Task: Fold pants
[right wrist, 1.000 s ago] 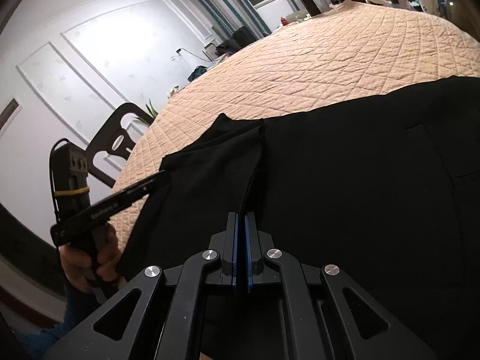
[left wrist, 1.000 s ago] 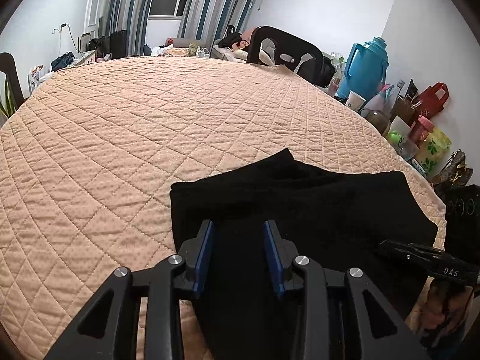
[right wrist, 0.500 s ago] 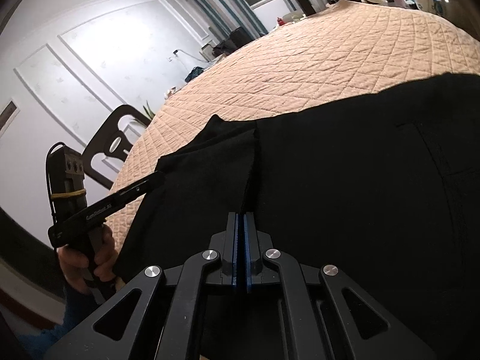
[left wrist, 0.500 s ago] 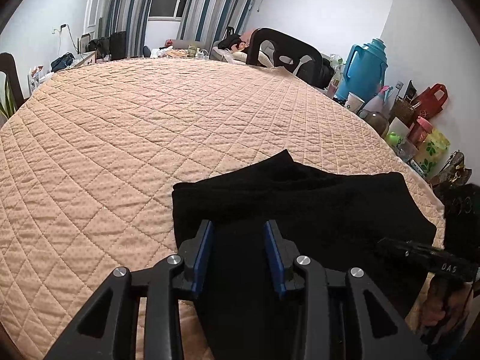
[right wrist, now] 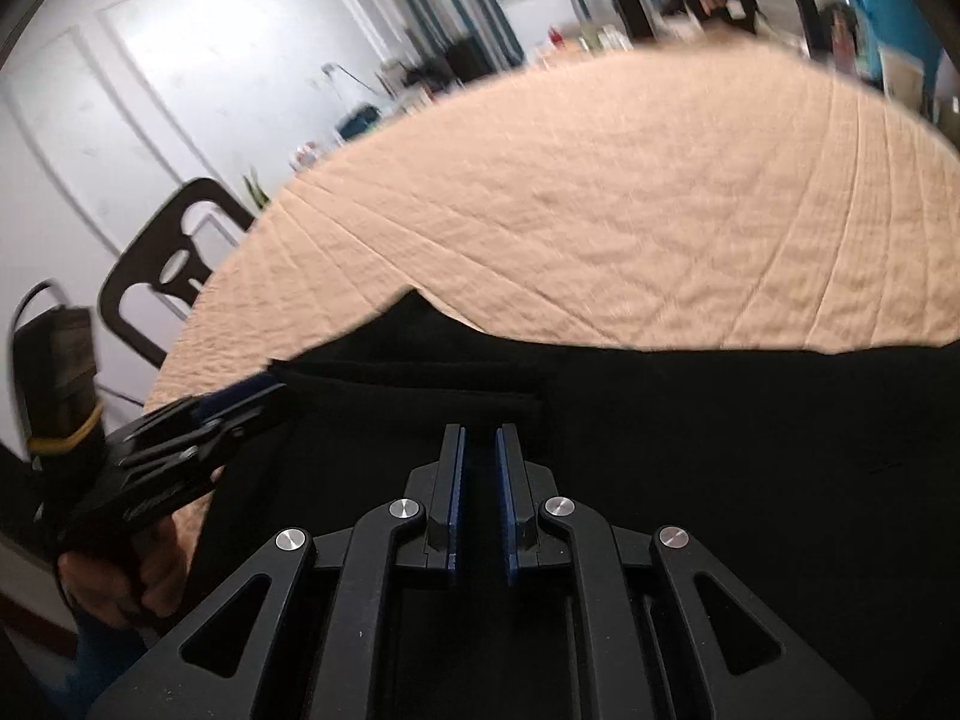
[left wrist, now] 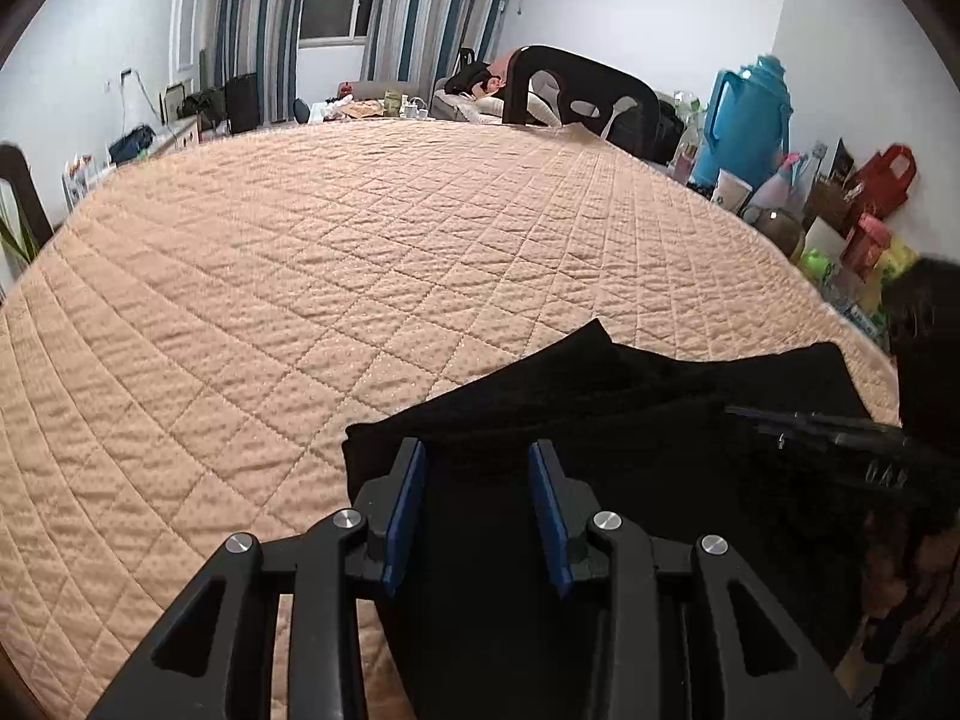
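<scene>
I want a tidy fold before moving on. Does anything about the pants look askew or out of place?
Yes. On the black pants one pointed flap juts out past the far edge onto the quilted cover, so that edge isn't straight. No damage or spill shows.

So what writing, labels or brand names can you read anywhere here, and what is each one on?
Nothing here reads clearly enough to quote.
White lettering on the side of the right tool: too faint and blurred.
Lettering on the side of the left tool: lost to motion blur.
Green mark on the white cup: too small.
Print on the packets by the wall: too small.
</scene>
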`<state>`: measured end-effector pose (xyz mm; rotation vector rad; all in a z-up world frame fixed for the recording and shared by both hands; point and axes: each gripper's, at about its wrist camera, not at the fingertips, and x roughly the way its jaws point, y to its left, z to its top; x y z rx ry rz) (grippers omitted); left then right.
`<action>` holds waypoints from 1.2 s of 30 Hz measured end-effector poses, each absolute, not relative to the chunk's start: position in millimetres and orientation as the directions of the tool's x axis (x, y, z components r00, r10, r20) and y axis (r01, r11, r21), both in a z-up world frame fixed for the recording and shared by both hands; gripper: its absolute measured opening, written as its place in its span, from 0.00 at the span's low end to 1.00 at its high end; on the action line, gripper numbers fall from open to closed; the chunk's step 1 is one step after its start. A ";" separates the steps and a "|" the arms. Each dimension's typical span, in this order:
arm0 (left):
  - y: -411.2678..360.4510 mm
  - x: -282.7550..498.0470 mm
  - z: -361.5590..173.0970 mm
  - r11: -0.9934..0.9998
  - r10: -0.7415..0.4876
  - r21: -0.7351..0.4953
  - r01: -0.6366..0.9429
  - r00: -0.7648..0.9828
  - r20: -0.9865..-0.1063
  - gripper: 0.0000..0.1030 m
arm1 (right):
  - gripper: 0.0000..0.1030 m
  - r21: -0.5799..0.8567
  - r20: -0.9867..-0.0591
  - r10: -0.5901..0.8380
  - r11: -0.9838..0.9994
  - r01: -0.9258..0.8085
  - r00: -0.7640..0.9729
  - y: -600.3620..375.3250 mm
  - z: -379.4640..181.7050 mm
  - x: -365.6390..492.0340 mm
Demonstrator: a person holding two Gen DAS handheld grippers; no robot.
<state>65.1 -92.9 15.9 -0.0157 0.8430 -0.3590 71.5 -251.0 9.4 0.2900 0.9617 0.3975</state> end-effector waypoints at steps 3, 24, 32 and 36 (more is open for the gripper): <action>-93.6 56.5 18.3 0.938 -0.319 -0.151 0.312 0.603 -0.731 0.37 | 0.10 0.404 -0.723 0.438 0.895 -0.187 0.534 -258.5 13.7 62.6; -66.2 -57.5 9.0 0.915 -0.393 -0.198 0.353 0.658 -0.643 0.37 | 0.12 0.208 -0.636 0.418 0.903 -0.377 0.649 -271.2 6.4 -71.2; -59.4 -68.5 6.7 0.929 -0.350 -0.149 0.339 0.669 -0.656 0.38 | 0.12 0.158 -0.634 0.393 0.909 -0.387 0.665 -257.9 12.1 -73.1; -50.2 -64.6 3.8 0.920 -0.384 -0.214 0.327 0.649 -0.657 0.40 | 0.13 0.197 -0.636 0.408 0.906 -0.374 0.655 -266.1 7.6 -70.6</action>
